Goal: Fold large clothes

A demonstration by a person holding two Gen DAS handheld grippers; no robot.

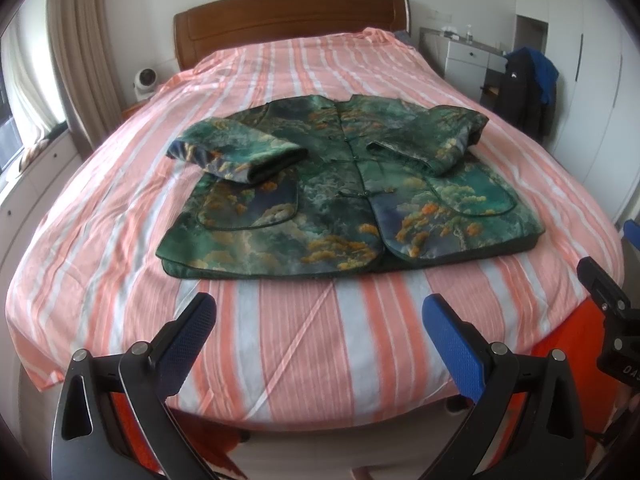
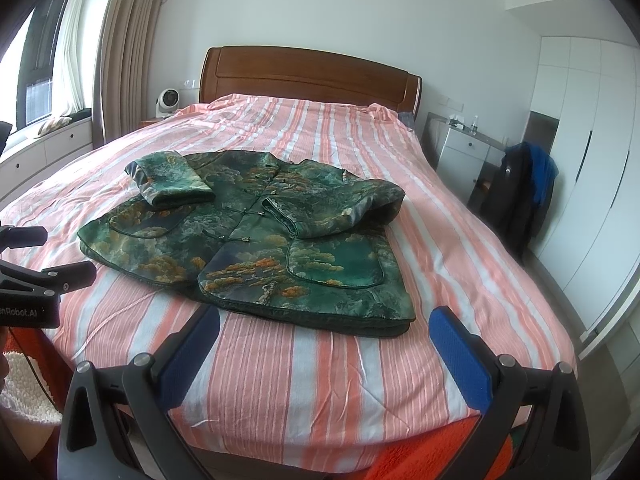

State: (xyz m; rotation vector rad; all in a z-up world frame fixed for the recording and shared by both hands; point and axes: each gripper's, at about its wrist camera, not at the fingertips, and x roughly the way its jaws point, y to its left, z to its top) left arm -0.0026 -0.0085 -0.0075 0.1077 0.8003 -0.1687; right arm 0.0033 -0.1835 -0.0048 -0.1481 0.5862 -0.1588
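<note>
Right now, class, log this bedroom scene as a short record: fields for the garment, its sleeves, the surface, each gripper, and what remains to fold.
garment: green patterned jacket, front up, buttoned, lying flat
sleeves: both folded inward across the chest
surface: bed with striped sheet, wooden headboard behind
left gripper: open, holding nothing, hanging over the foot of the bed, short of the hem
right gripper: open, holding nothing, also short of the hem
left to fold: body of the jacket not yet folded

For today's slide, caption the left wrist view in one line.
Open left gripper faces a green patterned jacket, sleeves folded in, on a striped bed.
</note>
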